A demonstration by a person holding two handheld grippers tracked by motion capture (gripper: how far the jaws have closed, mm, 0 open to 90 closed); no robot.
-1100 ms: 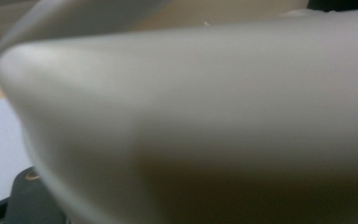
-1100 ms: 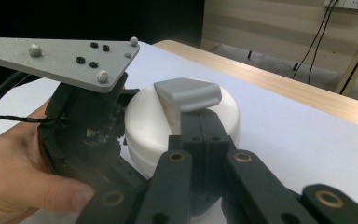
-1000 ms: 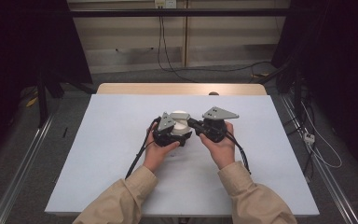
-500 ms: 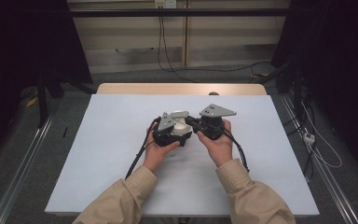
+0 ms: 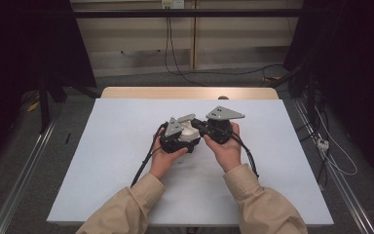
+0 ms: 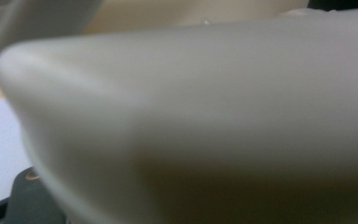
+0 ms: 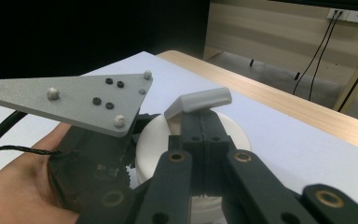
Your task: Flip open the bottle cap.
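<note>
So this is a 2-handed job right around the middle of the worktop (image 5: pixel 117 161), a bit nearer its far edge than the near one. Both grippers are bunched up on 1 white round pot (image 5: pixel 191 130).

Claw states first. The right gripper (image 7: pixel 200 116) has its 2 jaws pressed flat together, and the grey tab (image 7: pixel 199 100) on top of the pot sits right at their tips, so I read that as a pinch on the tab. The left gripper (image 5: pixel 184 139) is closed down too. Its pads are hidden, but the pot (image 6: pixel 191 116) is jammed right up against its camera, so I'd guess it's clamped on the pot's side or rim.

My take on doing this well: the left side is the anchor, so keep it dead still and don't let the pot twist. Then work the tab with the right in 1 slow pull or lift along its own line. The bite on it looks shallow, right at the tips, so a jerk would probably slip off. Keep the 2 cables out from under the hands as well.

The pot itself is plain off-white, smooth and matte-looking, with a low drum shape and a flat top (image 7: pixel 235 135). The tab is a small grey slab with rounded corners, tilted up. I can't tell if the pot is resting on the worktop or lifted.
</note>
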